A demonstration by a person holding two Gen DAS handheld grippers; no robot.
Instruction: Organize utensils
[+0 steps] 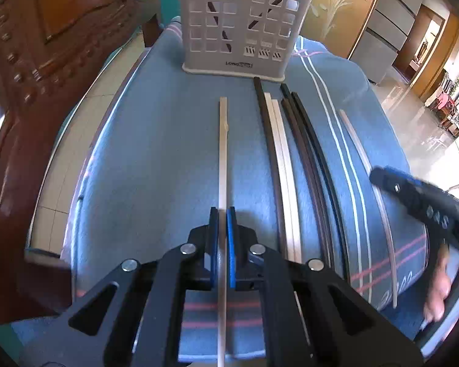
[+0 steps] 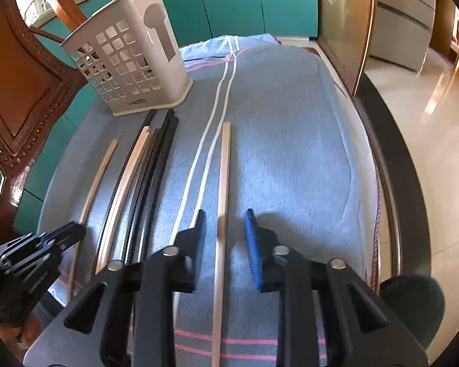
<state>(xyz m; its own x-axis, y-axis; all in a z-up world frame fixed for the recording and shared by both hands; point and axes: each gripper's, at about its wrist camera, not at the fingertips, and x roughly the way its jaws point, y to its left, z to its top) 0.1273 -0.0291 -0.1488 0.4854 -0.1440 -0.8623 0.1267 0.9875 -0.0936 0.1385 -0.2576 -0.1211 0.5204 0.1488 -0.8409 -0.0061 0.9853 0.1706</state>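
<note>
The left gripper (image 1: 222,214) is clenched on a pale wooden chopstick (image 1: 223,153); its black and blue pads press the stick from both sides, and the stick runs forward between them over the blue striped towel (image 1: 156,153) covering the bench.

The right gripper (image 2: 225,217) is released, its jaws spread wide with a second pale wooden chopstick (image 2: 225,168) lying on the towel in the gap, touching neither finger.

Between the two sticks lies a bundle of black and pale chopsticks (image 1: 290,140), side by side and touching one another, their far tips just short of the white perforated plastic utensil holder (image 1: 244,21). The holder stands upright toward the far edge of the bench, with dark sticks visible through its grid. A brown studded leather chair (image 2: 21,91) stands beside the bench near the holder.
</note>
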